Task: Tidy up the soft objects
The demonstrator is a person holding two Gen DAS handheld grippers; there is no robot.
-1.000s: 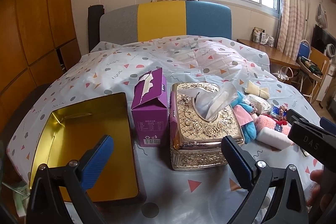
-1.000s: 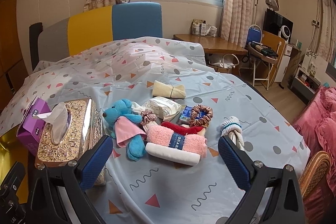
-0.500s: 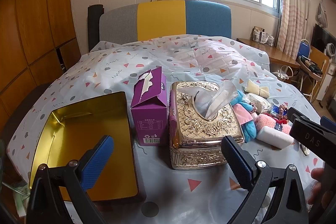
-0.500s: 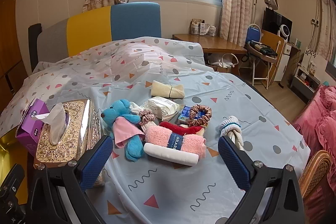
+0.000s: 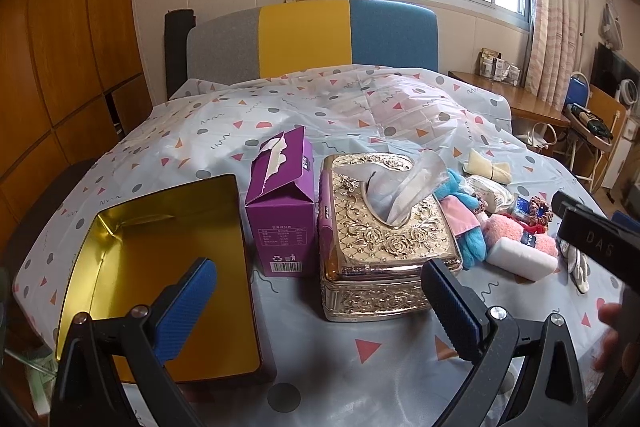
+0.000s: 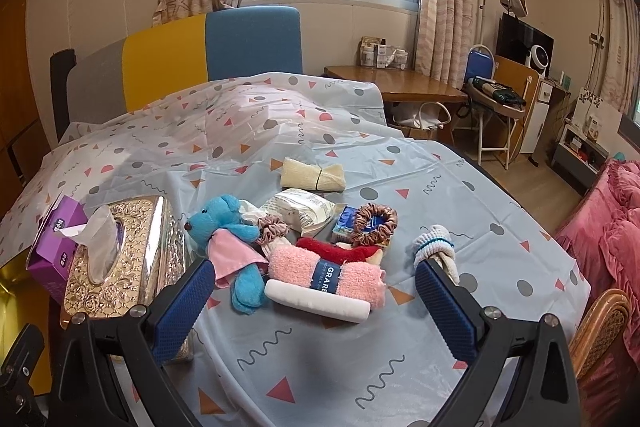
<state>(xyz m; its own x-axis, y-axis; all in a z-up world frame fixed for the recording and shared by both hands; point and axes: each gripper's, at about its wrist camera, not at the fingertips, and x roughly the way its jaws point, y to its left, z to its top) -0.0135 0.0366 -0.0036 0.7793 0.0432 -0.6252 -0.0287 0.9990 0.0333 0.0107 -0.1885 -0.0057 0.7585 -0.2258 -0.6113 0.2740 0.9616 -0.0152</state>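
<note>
Bedsheet (image 6: 420, 195): pink towel roll (image 6: 324, 273) lying crosswise.

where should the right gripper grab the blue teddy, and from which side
Take the blue teddy by its near leg, coming in low from the front with the right gripper. It lies on its back, legs pointing toward the gripper, and that leg sticks out free of the pink cloth. The tissue box crowds its left side and the pink towel roll its right, so side approaches look tighter.
</note>
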